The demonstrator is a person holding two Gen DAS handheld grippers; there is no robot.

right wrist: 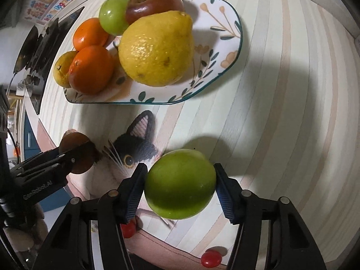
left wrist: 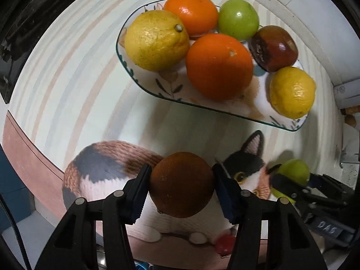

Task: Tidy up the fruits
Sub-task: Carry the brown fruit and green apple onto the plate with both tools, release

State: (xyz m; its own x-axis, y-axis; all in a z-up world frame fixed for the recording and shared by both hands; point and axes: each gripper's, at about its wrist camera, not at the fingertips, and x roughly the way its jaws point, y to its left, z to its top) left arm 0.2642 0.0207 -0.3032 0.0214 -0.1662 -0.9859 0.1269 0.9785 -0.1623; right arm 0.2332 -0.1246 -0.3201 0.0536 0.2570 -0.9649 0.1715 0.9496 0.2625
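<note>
- Pastel stripes run across the cloth [left wrist: 67,72] covering the bench, with a knitted-look calico cat [right wrist: 132,155] printed near the cloth's front edge.
- An oval plate [left wrist: 171,94] with a teal rim and leaf pattern sits further in on the bench, beyond the cat print.
- On the plate: two lemons [left wrist: 156,40] [left wrist: 292,92], two oranges [left wrist: 219,66] [left wrist: 191,11], a green apple [left wrist: 238,19] and a dark red apple [left wrist: 273,48] (its skin looks bruised on one side).
- Left claw [left wrist: 181,184] is clamped on a brown round fruit [left wrist: 181,184], a finger pressed on each side, over the cat print, on the near side of the plate.
- Right claw [right wrist: 180,183] is clamped on a second green apple [right wrist: 180,183], likewise gripped from both sides, over the striped cloth just right of the cat's head and short of the plate.
- From each wrist view the other claw shows at the side, well apart, with its fruit between the fingers.
- Two small red round things [right wrist: 210,258] [right wrist: 128,229] show near the cloth's front edge (printed or real, I cannot tell).
</note>
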